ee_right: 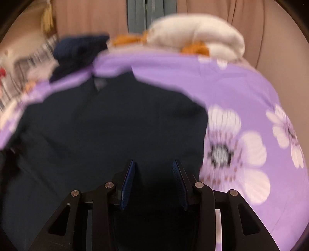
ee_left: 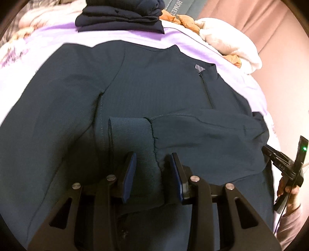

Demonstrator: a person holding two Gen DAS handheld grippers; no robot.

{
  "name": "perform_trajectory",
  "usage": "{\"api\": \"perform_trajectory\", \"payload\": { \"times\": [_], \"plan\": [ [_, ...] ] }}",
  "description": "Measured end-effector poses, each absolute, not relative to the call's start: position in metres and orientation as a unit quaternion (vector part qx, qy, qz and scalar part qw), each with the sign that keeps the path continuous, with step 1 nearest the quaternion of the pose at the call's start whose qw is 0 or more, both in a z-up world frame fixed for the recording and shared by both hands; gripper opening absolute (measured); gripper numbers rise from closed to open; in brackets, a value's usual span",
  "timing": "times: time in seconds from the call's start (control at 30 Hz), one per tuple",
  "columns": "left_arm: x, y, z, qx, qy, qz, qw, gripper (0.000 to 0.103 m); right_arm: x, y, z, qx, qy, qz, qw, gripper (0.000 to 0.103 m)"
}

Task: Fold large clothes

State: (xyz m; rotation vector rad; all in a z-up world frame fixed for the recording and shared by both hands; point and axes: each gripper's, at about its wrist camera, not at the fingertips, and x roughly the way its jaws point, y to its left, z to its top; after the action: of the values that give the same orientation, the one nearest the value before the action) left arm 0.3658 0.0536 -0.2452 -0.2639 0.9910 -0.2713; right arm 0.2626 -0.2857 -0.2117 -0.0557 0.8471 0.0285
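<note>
Left wrist | left gripper [ee_left: 152,160] apart — cuff [ee_left: 133,133] between | right gripper [ee_right: 153,167] apart — over jacket [ee_right: 108,119]

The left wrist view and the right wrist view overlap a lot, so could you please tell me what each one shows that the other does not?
Only the left wrist view shows the ribbed cuff folded across the dark teal pullover, lying between the open left tool, plus the zipper and the other tool off to the right.

Only the right wrist view, which is blurred, shows the white flowers printed on the purple sheet, right of the open right tool.

Both show the pullover, the sheet, the folded navy stack and the cream blanket.
</note>
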Motion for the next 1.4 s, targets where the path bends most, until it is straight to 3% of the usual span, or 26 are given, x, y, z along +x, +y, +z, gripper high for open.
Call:
{"api": "perform_trajectory", "payload": {
  "times": [0.17, 0.23, 0.27, 0.43, 0.57, 0.67, 0.77, 0.9, 1.13, 1.4],
  "plan": [
    [0.363, 0.064, -0.245, -0.162, 0.468, -0.125, 0.859, 0.041, 0.266, -0.291, -0.223, -0.038, 0.422, -0.022, 0.906, 0.042],
    [0.349, 0.072, -0.237, -0.195, 0.463, -0.125, 0.856, 0.072, 0.258, -0.291, -0.214, -0.018, 0.422, -0.033, 0.906, 0.042],
    [0.339, 0.075, -0.231, -0.203, 0.455, -0.127, 0.858, 0.076, 0.247, -0.289, -0.204, -0.001, 0.413, -0.026, 0.911, 0.042],
    [0.263, 0.110, -0.209, -0.248, 0.429, -0.146, 0.856, 0.079, 0.171, -0.267, -0.170, 0.042, 0.367, 0.049, 0.928, 0.047],
    [0.193, 0.161, -0.204, -0.281, 0.411, -0.115, 0.859, 0.086, 0.111, -0.248, -0.167, 0.070, 0.352, 0.100, 0.928, 0.067],
    [0.133, 0.209, -0.204, -0.319, 0.383, -0.067, 0.864, 0.088, 0.078, -0.233, -0.173, 0.088, 0.349, 0.130, 0.924, 0.068],
    [0.081, 0.253, -0.213, -0.374, 0.354, -0.029, 0.857, 0.097, 0.050, -0.218, -0.184, 0.103, 0.343, 0.157, 0.920, 0.068],
    [0.029, 0.302, -0.239, -0.476, 0.319, -0.012, 0.820, 0.098, 0.023, -0.204, -0.196, 0.124, 0.334, 0.169, 0.919, 0.071],
    [0.011, 0.333, -0.274, -0.581, 0.293, -0.036, 0.759, 0.098, 0.019, -0.192, -0.204, 0.167, 0.353, 0.193, 0.900, 0.071],
    [0.032, 0.348, -0.272, -0.587, 0.315, -0.022, 0.746, 0.098, 0.008, -0.177, -0.188, 0.178, 0.330, 0.192, 0.907, 0.071]
  ]
}}
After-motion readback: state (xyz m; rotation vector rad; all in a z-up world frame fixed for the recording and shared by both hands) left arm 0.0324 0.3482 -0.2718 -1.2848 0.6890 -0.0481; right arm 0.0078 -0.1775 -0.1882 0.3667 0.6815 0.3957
